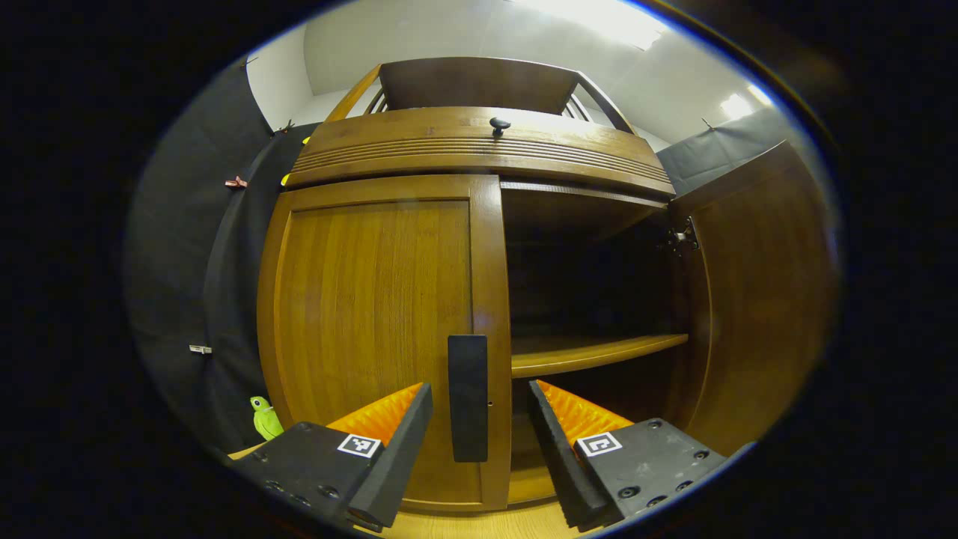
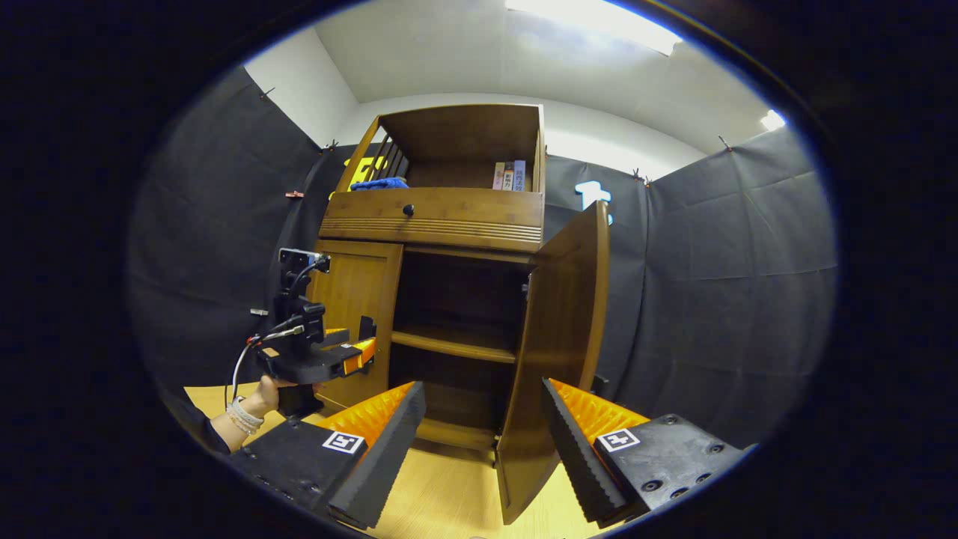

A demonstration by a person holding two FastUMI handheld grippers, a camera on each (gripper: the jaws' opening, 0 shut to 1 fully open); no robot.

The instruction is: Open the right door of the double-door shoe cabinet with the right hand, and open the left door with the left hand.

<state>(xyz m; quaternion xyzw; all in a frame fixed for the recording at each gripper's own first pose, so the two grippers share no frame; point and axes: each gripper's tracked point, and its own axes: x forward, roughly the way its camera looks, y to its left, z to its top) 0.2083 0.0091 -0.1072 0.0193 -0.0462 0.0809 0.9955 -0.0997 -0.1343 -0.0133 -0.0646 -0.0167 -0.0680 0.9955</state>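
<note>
Booth: black cloth walls (image 2: 711, 284), white ceiling with bright light panel (image 2: 591, 26), light wood floor (image 2: 441, 494).

Shoe cabinet (image 2: 438, 217) stands against back wall; open shelf unit on top holds blue cloth (image 2: 379, 183) and books (image 2: 509, 175).

Right door (image 2: 557, 352) swung wide open; dark interior with shelf (image 1: 591, 353) exposed.

Left door (image 1: 374, 329) closed, dark handle (image 1: 468, 397) at inner edge.

Left gripper (image 1: 477, 419) jaws wide apart, straddling handle, not touching.

Right gripper (image 2: 483, 419) jaws wide apart, empty, near right door's edge.

Green toy (image 1: 263, 418) on floor left of cabinet.
</note>
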